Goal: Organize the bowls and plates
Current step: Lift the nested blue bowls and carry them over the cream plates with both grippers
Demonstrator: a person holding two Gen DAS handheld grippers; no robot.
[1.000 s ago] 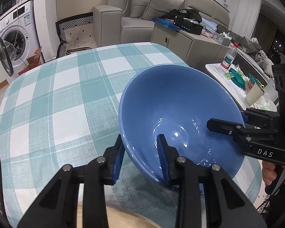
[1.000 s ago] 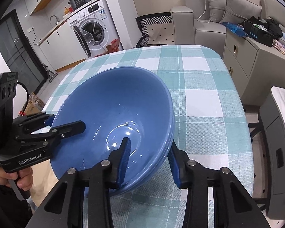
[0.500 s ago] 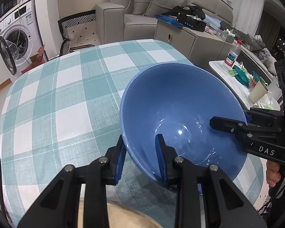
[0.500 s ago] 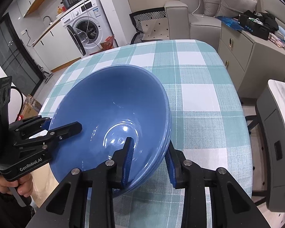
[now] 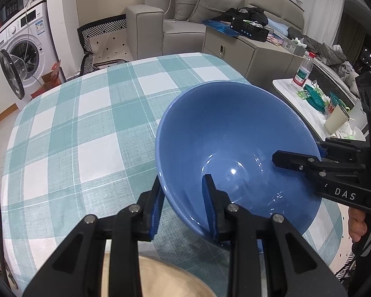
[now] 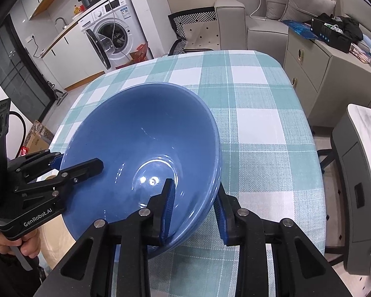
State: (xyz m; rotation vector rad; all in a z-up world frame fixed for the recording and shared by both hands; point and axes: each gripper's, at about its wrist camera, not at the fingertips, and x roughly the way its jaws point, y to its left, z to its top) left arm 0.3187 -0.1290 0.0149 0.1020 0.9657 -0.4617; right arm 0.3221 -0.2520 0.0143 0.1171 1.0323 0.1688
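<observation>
The large glossy blue ceramic bowl (image 5: 237, 133) is held between both tools above the table covered with a teal and white checked cloth (image 5: 86, 128). The left gripper (image 5: 183, 205) is closed on the near rim of the bowl, one finger inside and one outside. The right gripper (image 6: 194, 206) grips the opposite rim in the same way. In the right wrist view a second blue rim shows just under the first.
</observation>
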